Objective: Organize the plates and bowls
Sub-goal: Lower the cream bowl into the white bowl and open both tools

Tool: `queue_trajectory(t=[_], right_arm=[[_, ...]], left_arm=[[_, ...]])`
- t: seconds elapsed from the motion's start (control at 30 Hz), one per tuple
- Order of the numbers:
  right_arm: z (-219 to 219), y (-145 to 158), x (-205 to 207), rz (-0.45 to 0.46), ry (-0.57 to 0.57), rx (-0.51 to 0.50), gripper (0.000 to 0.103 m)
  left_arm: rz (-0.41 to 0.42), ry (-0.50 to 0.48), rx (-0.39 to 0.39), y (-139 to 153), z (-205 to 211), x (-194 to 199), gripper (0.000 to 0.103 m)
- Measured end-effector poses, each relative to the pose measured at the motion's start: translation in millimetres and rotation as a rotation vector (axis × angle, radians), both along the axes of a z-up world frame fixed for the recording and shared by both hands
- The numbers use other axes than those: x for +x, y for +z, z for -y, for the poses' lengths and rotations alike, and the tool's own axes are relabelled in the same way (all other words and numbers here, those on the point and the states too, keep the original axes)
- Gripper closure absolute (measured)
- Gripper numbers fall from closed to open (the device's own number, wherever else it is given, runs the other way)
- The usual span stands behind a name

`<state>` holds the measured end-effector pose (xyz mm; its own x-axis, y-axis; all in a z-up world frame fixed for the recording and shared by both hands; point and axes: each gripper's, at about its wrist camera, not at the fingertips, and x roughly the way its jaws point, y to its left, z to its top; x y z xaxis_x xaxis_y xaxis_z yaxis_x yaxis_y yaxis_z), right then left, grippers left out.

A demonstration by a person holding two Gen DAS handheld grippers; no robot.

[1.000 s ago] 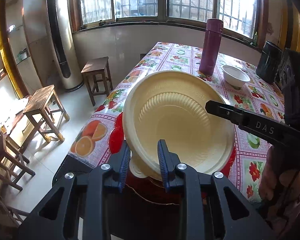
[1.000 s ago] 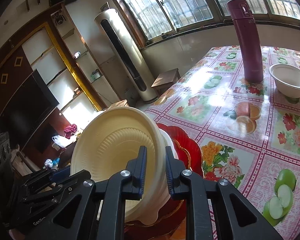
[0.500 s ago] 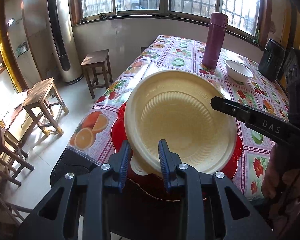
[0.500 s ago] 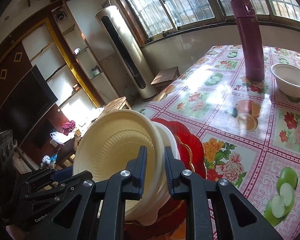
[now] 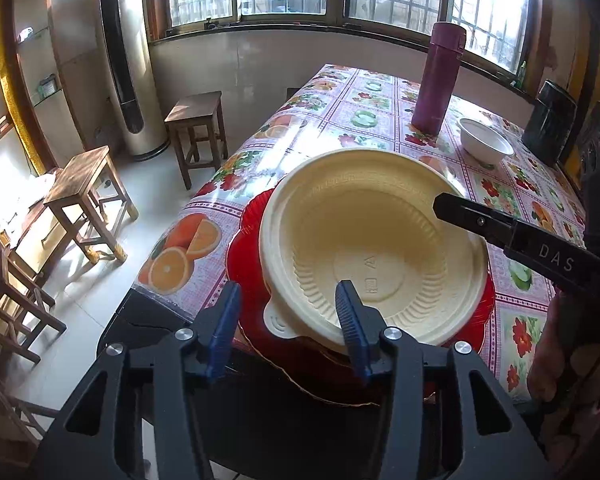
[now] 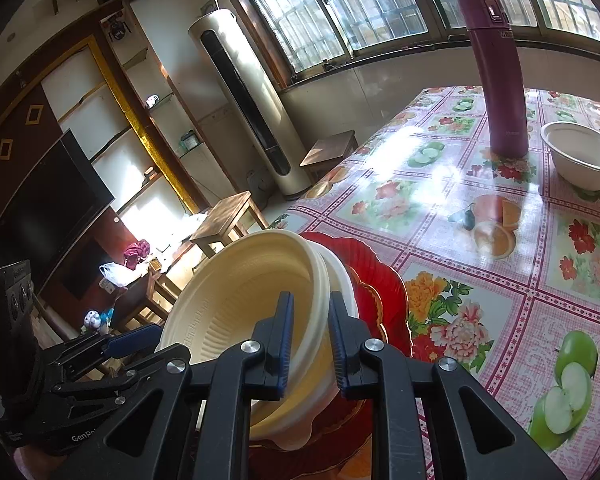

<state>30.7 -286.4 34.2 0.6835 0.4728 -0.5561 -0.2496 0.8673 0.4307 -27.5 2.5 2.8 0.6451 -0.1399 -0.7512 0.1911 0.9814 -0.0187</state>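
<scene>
Two grippers work cream bowl [image 5: 374, 240], lower centre of left wrist view, on red plate [image 5: 244, 256] at near bench [image 5: 332, 112] edge. Left gripper [image 5: 288, 320] fingers have just been opening, now stand apart, bowl rim between but unpressed. Right gripper [image 6: 309, 344] fingers nearly closed, pinching bowl rim. Bowl tilted, mouth facing up toward left camera (round, so no long axis); appears nested on second bowl. Advice: level bowl before right releases, keep centred on plate. White bowl [image 6: 580, 156] waits upper right beside maroon flask [image 6: 500, 76].

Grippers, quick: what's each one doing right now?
Left gripper: open, just released the cream bowl.
Right gripper: shut on the cream bowl's rim.
</scene>
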Motion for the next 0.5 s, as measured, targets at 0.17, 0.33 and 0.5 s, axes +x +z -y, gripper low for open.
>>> queue_trajectory(t=[0.17, 0.33, 0.5], right_arm=[[0.3, -1.0, 0.9, 0.004, -0.005, -0.010, 0.085], [3.5, -1.2, -0.3, 0.019, -0.029, -0.017, 0.079], [1.7, -0.4, -1.3, 0.033, -0.028, -0.021, 0.074]], left_arm=[[0.004, 0.008, 0.006, 0.0, -2.3, -0.1, 0.050], [0.011, 0.016, 0.007, -0.3, -6.9, -0.5, 0.044], [0.014, 0.018, 0.005, -0.5, -6.9, -0.8, 0.043]])
